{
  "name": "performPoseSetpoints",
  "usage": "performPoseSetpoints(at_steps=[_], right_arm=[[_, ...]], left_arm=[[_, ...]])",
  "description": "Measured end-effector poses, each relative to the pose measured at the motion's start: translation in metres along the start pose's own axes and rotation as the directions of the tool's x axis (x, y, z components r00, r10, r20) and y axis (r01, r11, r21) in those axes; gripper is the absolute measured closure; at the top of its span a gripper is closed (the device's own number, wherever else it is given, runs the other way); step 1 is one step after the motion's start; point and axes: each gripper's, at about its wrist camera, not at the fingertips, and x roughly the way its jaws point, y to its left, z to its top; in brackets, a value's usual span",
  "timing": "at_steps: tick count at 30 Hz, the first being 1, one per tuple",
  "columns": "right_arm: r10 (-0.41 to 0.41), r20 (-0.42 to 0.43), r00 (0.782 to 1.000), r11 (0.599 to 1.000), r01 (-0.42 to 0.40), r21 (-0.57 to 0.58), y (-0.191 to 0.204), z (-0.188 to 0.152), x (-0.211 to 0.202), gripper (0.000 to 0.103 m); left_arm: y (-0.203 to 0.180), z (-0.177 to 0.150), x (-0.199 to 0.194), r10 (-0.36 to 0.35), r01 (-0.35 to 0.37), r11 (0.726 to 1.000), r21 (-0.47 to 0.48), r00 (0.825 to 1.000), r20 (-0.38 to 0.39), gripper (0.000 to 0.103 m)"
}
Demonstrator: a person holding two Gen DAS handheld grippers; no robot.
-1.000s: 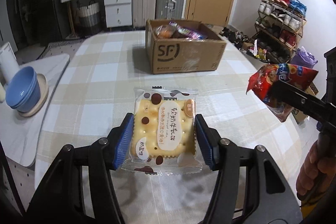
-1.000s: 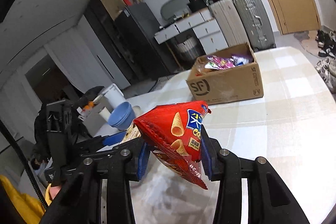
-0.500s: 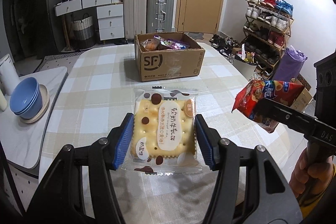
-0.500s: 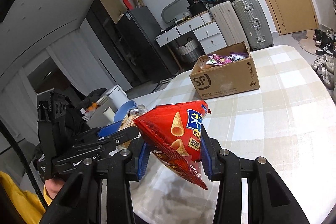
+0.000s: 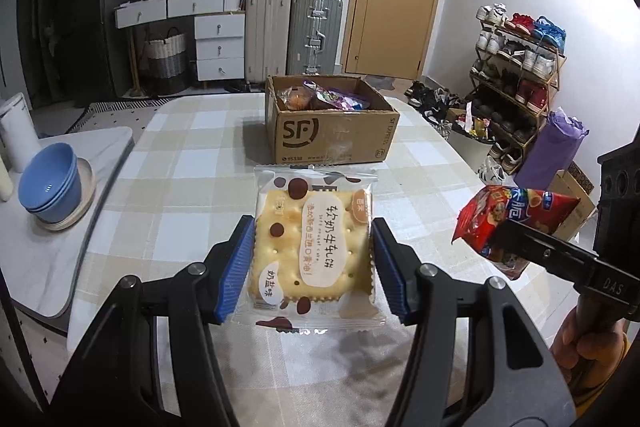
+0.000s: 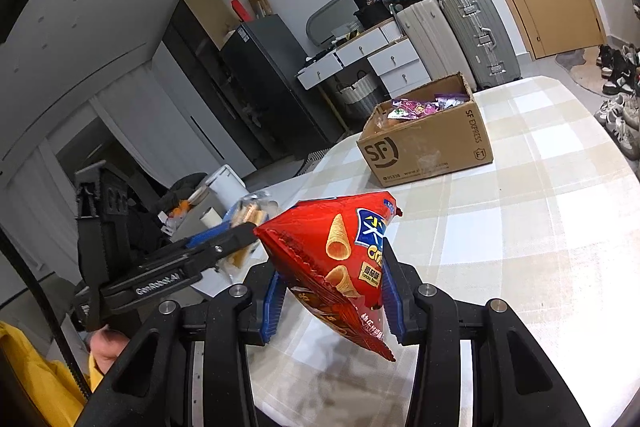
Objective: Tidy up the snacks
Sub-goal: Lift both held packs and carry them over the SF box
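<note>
Cluttered room behind: suitcases, drawers, shoe rack. Checked counter (image 5: 192, 163) carrying an open SF box (image 5: 332, 143), already part-filled with snacks, well apart from both packets. Mid-carry, judging by the load: left gripper (image 5: 312, 267) clenched on a cracker packet (image 5: 314, 247), right gripper (image 6: 330, 287) clenched on a red cone-snack bag (image 6: 340, 259), both held above the counter. Next, probably: reach forward over the box rim, lower, then release each packet inside without crushing.
</note>
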Motion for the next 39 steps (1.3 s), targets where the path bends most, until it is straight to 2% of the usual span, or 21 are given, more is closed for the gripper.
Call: performPoseSetpoints(at_steps=[5, 10, 16, 20, 22, 26, 30, 34, 39], right_arm=[[0.017, 0.027, 0.999, 1.000, -0.016, -0.025, -0.004, 0.031, 0.010, 0.061], [0.039, 0.052, 0.998, 0.999, -0.038, -0.022, -0.012, 0.067, 0.017, 0.061], [0.037, 0.058, 0.998, 0.999, -0.036, -0.016, -0.029, 0.122, 0.035, 0.061], [0.000, 0.040, 0.999, 0.999, 0.002, -0.035, -0.040, 0.175, 0.062, 0.061], [-0.011, 0.023, 1.000, 0.999, 0.012, -0.036, -0.047, 0.200, 0.080, 0.061], [-0.060, -0.008, 0.998, 0.997, 0.060, -0.056, -0.059, 0.235, 0.117, 0.061], [-0.120, -0.062, 0.991, 0.990, 0.115, -0.079, -0.075, 0.259, 0.159, 0.061], [-0.160, -0.117, 0.980, 0.986, 0.154, -0.058, -0.099, 0.272, 0.197, 0.061], [-0.190, -0.170, 0.967, 0.982, 0.187, -0.036, -0.121, 0.272, 0.227, 0.061]], left_arm=[[0.002, 0.008, 0.014, -0.012, 0.012, 1.000, -0.003, 1.000, -0.020, 0.048], [0.006, 0.042, 0.035, -0.010, 0.010, 1.000, -0.006, 1.000, 0.000, 0.048], [0.013, 0.099, 0.058, -0.039, 0.039, 0.999, -0.016, 0.999, 0.026, 0.048], [0.012, 0.153, 0.093, -0.009, 0.009, 1.000, 0.010, 0.999, 0.048, 0.048], [0.013, 0.181, 0.116, -0.014, 0.014, 1.000, -0.010, 0.999, 0.045, 0.048], [0.013, 0.229, 0.167, 0.001, -0.001, 1.000, -0.004, 1.000, 0.014, 0.048], [0.020, 0.271, 0.229, -0.065, 0.060, 0.996, -0.060, 0.996, -0.069, 0.048], [0.018, 0.296, 0.287, -0.078, 0.073, 0.997, -0.036, 0.987, -0.142, 0.048], [0.018, 0.306, 0.346, -0.118, 0.111, 0.993, -0.042, 0.963, -0.242, 0.048]])
